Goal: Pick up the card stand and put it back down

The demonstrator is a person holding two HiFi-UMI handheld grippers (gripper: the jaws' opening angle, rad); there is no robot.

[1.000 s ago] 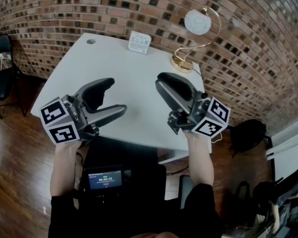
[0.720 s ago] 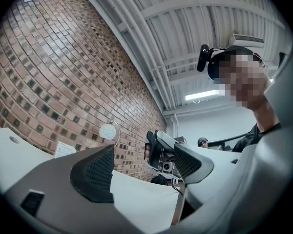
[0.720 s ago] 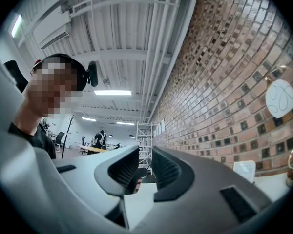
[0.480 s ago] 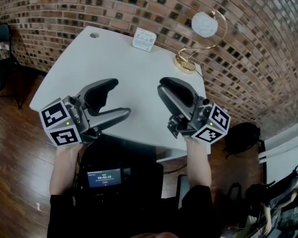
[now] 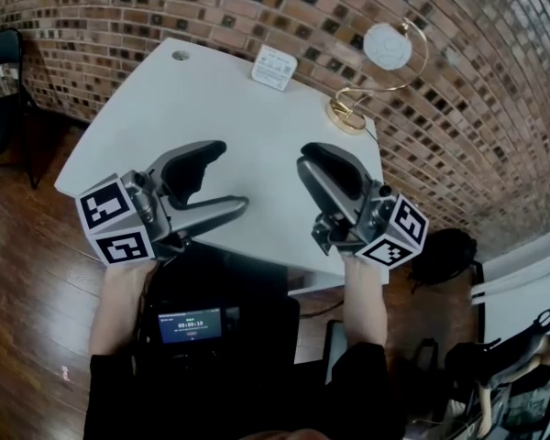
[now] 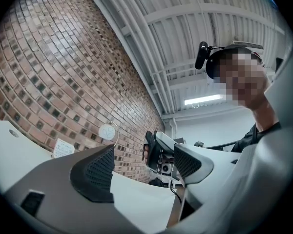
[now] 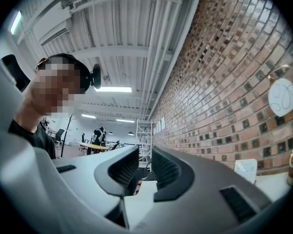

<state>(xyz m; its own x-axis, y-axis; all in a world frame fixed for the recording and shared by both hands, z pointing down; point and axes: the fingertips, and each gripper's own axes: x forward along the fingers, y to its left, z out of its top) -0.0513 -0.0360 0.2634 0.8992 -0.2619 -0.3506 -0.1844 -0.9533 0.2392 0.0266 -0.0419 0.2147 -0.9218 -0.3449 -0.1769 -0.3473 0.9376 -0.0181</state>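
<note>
Two empty grippers hover over the worktop (image 5: 238, 108): your left gripper (image 5: 227, 177) gapes wide, your right gripper (image 5: 310, 157) is narrowly parted. The card stand (image 5: 387, 46) stands well apart, by the brick wall (image 5: 257, 7).

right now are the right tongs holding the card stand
No, the right tongs are empty; the card stand stands well beyond them, untouched.

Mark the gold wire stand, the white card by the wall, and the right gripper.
gold wire stand (image 5: 346, 116): head view, on its round base.
white card (image 5: 275, 67): head view, middle of its face.
right gripper (image 5: 312, 156): head view, midway between its jaw tips.
</note>
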